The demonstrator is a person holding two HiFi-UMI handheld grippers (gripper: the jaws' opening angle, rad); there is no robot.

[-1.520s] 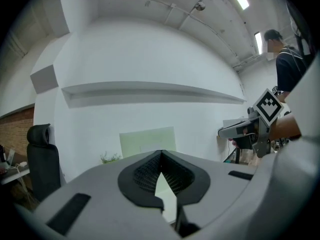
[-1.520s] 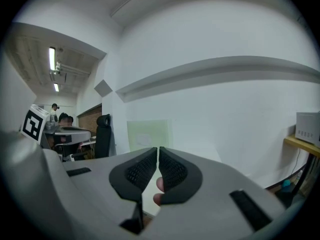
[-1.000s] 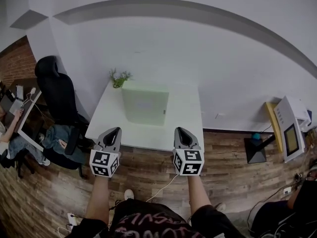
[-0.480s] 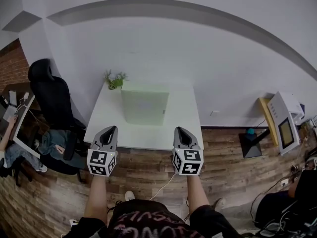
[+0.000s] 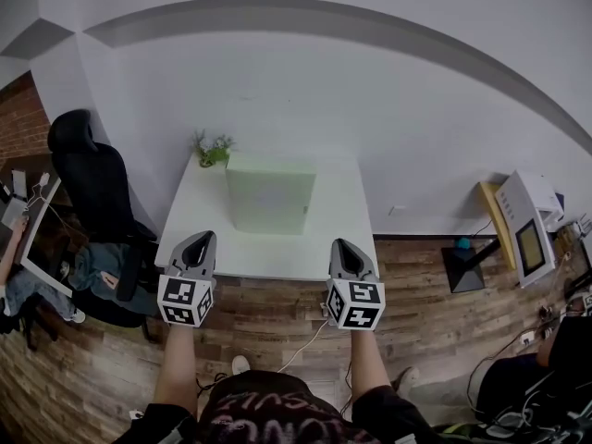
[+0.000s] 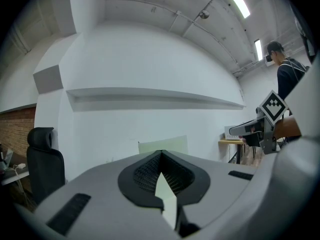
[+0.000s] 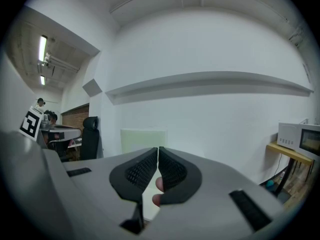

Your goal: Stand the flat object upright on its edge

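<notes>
The pale green board [image 5: 268, 197] stands upright on its edge on the white table [image 5: 347, 220]. It is about midway between the tabletop's left and right edges, with its broad face turned toward the near edge. In both gripper views it shows as a plain upright rectangle against the white wall [image 5: 324, 91]. A small potted plant [image 5: 213, 148] sits at the far left corner of the tabletop, just beside the board's upper left corner as seen from above.

Both tools are held level over the wooden floor [image 5: 277, 317], just short of the table's near edge and well apart from the board. The left gripper [image 5: 203, 239] is in front of the near left corner. Its jaws are closed together at the tips, with nothing gripped. The right gripper [image 5: 342, 244] is in front of the right part of the near edge. Its jaws are also pressed together and hold nothing. Below its closed tips, a fingertip [image 7: 158, 185] of the hand holding it shows through the gap.

A black office chair [image 5: 92, 178] stands just beyond the table's left edge.
</notes>
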